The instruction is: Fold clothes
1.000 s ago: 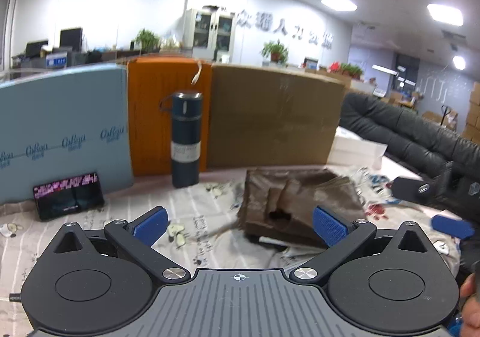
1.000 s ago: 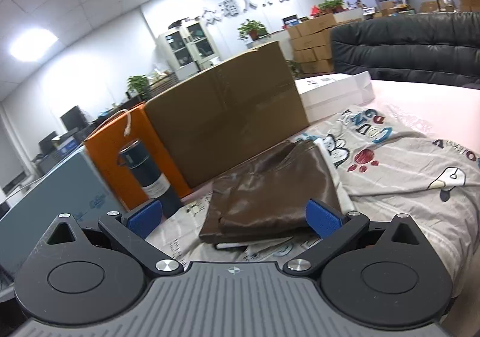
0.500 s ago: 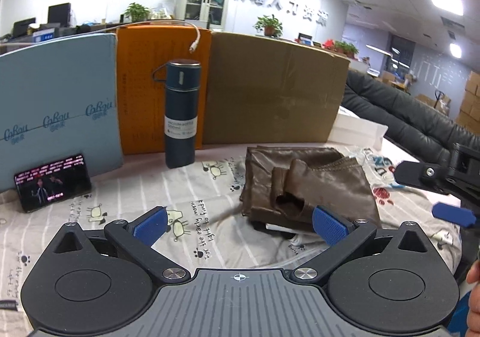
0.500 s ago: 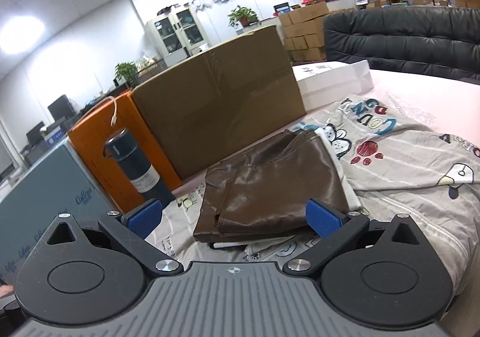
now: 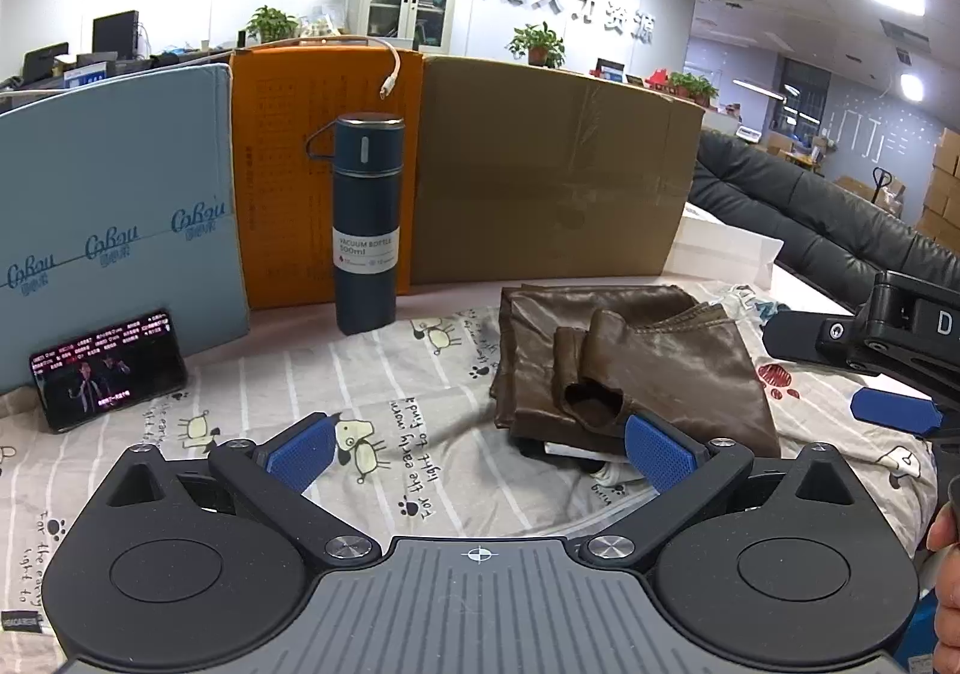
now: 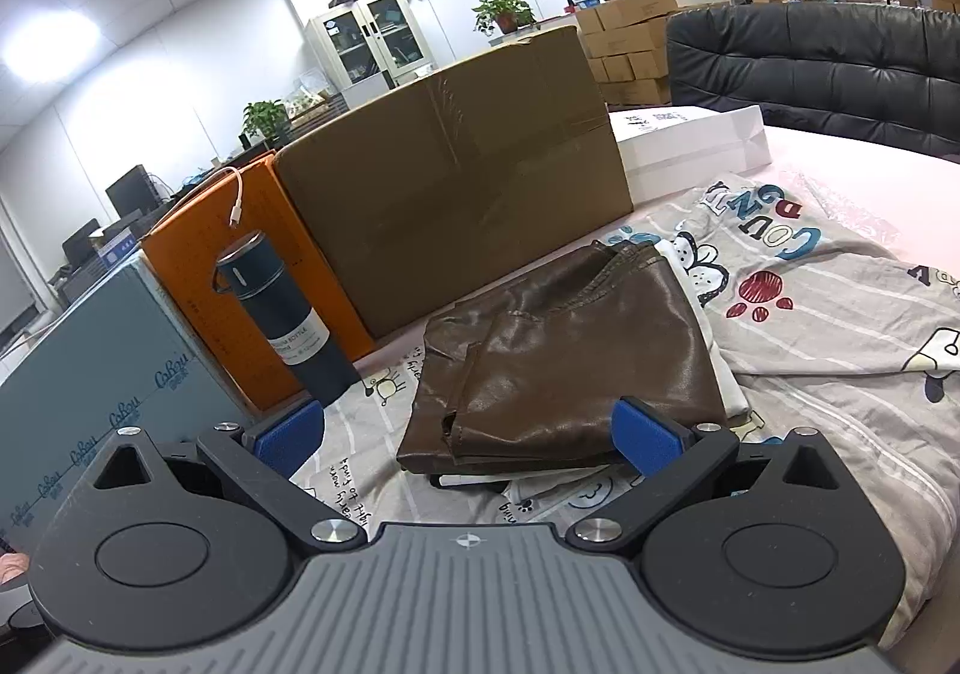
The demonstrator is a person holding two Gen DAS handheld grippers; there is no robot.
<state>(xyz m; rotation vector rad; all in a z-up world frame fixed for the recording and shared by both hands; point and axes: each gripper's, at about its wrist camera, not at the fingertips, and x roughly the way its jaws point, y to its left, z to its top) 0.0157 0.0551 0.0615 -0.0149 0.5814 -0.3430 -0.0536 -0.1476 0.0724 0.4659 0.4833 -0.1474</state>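
One brown garment (image 5: 636, 356), glossy, leather-like, lying folded on cartoon-print sheet (image 5: 384, 404) covering counter; rolled sleeve-like piece lying across top, open end facing left wrist camera. One dark blue vacuum bottle (image 5: 366, 224) standing upright. One phone (image 5: 108, 368) leaning on blue box (image 5: 114, 218). Two tongs: left tongs (image 5: 480, 449) gaping wide, holding nothing; right tongs (image 6: 468, 437) gaping wide, holding nothing, hovering near garment's front edge.

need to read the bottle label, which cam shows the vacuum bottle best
The left wrist view: the vacuum bottle stands upright, whole and facing the camera, label legible. The right wrist view shows it tilted near the left, label partly readable, base hidden by the gripper.
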